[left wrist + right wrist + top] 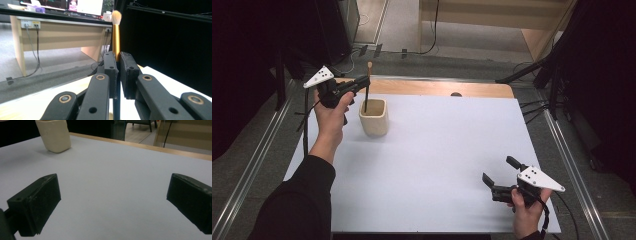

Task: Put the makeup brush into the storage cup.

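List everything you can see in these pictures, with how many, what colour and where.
brush: one, black handle, gold collar, pale bristles, upright, lower end in the cup, clamped by the left gripper
cup: one, cream, far left of the sheet
sheet: one, white, covering the table
table: one, wooden edge at the far side
desk: one, light wood, background of the left gripper view
left gripper: one, black, shut on the brush above the cup
right gripper: one, black, jaws wide apart, near right of the sheet

Brush (367, 92) upright in cup (374, 119), far left on table (437, 150).
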Action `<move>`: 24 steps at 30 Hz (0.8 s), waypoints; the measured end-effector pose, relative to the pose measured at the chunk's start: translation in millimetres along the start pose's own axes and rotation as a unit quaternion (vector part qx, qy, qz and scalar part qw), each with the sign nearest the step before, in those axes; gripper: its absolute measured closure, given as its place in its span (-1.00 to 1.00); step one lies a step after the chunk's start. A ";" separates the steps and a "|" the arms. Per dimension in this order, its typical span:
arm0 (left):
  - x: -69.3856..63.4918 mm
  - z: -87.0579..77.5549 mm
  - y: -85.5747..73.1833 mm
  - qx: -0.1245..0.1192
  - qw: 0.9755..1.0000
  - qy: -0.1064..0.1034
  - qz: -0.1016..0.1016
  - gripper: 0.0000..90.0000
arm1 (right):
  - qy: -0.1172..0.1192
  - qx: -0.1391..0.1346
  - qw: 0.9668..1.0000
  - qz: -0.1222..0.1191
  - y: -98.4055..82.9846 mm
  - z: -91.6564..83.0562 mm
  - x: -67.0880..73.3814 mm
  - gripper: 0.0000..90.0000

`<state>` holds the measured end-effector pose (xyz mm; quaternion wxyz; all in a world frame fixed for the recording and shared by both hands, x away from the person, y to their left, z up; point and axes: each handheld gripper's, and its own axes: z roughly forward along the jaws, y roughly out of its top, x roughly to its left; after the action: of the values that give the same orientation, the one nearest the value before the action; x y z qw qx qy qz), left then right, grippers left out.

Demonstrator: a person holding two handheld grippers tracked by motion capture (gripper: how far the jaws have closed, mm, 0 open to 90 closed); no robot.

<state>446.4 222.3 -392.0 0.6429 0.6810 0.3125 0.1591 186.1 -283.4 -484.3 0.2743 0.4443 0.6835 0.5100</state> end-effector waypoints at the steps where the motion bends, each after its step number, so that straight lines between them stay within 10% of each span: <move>1: 0.4 0.1 -1.7 0.001 1.000 0.000 0.000 0.88 | 0.000 0.000 1.000 0.000 0.0 0.1 0.3 -1.00; 24: 3.3 -2.5 -37.2 0.028 0.999 0.015 -0.010 0.88 | 0.000 0.001 1.000 0.002 -0.4 0.4 0.2 -1.00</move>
<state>439.1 225.5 -428.5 0.6206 0.6929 0.3329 0.1542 186.3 -283.0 -484.8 0.2731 0.4463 0.6827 0.5100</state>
